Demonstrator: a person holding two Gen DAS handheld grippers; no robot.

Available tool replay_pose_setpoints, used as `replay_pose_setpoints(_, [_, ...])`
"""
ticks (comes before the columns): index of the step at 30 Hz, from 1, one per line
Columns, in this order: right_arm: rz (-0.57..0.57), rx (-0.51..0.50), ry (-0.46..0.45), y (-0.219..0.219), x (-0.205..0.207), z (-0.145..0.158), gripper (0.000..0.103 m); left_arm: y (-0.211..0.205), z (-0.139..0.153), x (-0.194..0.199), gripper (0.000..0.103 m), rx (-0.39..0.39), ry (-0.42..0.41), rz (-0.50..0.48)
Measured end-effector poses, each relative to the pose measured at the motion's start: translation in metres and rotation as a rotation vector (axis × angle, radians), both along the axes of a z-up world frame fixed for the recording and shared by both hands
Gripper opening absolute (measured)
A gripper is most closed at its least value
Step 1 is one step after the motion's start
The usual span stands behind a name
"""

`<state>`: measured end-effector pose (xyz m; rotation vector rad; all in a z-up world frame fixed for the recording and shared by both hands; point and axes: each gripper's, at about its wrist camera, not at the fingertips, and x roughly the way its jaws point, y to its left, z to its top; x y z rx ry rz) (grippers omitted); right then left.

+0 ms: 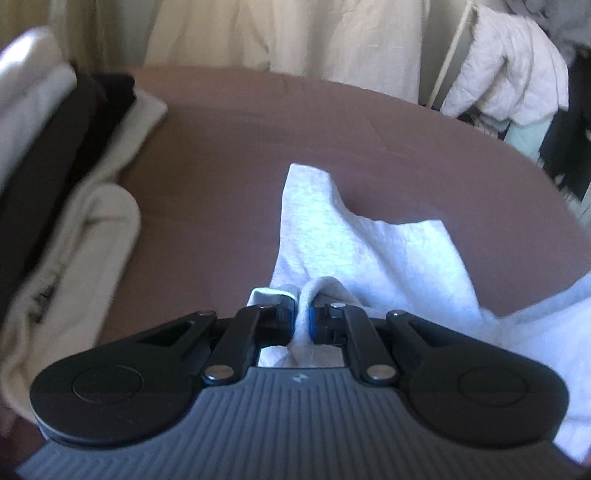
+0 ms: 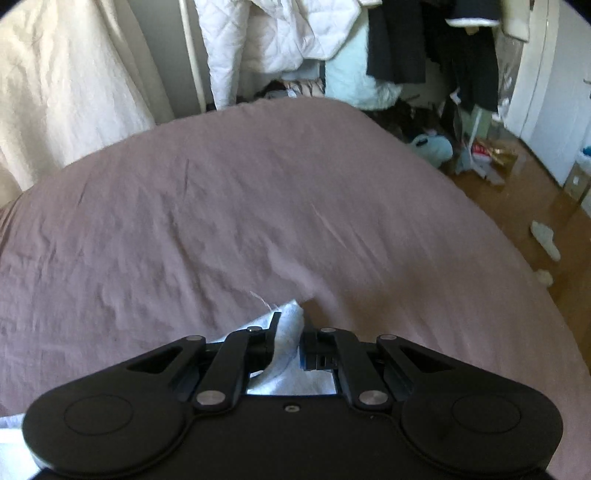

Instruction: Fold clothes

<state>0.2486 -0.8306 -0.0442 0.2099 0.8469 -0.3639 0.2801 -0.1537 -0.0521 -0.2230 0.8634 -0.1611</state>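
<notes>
A light grey garment [image 1: 369, 247] lies crumpled on the mauve bed sheet [image 1: 229, 155], spreading to the right of my left gripper. My left gripper [image 1: 303, 321] is shut on a pinched fold of that garment. In the right wrist view, my right gripper [image 2: 291, 336] is shut on a pale edge of the garment [image 2: 288, 325], held low over the bed sheet [image 2: 221, 206]. Most of the garment is hidden under the right gripper's body.
A stack of folded clothes [image 1: 55, 155], white, dark and cream, sits at the left of the bed. Cream curtains [image 1: 295, 33] and hanging jackets [image 2: 258, 37] stand beyond the bed. The wooden floor [image 2: 535, 206] at the right holds scattered items.
</notes>
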Motion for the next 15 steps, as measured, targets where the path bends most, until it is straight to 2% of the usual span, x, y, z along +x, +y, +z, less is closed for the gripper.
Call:
replay_pose_setpoints(2, [0.035,-0.083,-0.015,0.011,0.0,0.006,0.012,0.01,-0.004,0.008,0.008,-0.071,0.028,0.001])
replay_pose_setpoints(4, [0.038,-0.226,-0.032,0.027,-0.002,0.013,0.03,0.01,0.0,0.006,0.008,-0.076,0.011,-0.034])
replay_pose_setpoints(6, [-0.008,-0.443,-0.09,0.05,-0.012,0.023,0.054,0.003,0.009,-0.007,0.015,-0.033,-0.046,-0.087])
replay_pose_setpoints(7, [-0.011,-0.525,-0.132,0.065,-0.019,0.028,0.056,-0.001,0.014,-0.015,0.028,-0.006,-0.079,-0.115])
replay_pose_setpoints(8, [0.022,-0.545,-0.165,0.079,-0.024,0.032,0.056,0.0,0.017,-0.02,0.048,-0.001,-0.099,-0.12])
replay_pose_setpoints(9, [0.071,-0.546,-0.194,0.093,-0.028,0.035,0.056,0.005,0.02,-0.022,0.055,-0.022,-0.105,-0.098])
replay_pose_setpoints(11, [0.244,-0.467,-0.216,0.128,-0.036,0.039,0.056,0.016,0.025,-0.026,0.058,-0.063,-0.116,-0.055])
replay_pose_setpoints(15, [0.533,-0.333,-0.151,0.214,-0.043,0.032,0.056,0.038,0.033,-0.033,0.058,-0.154,-0.129,0.027])
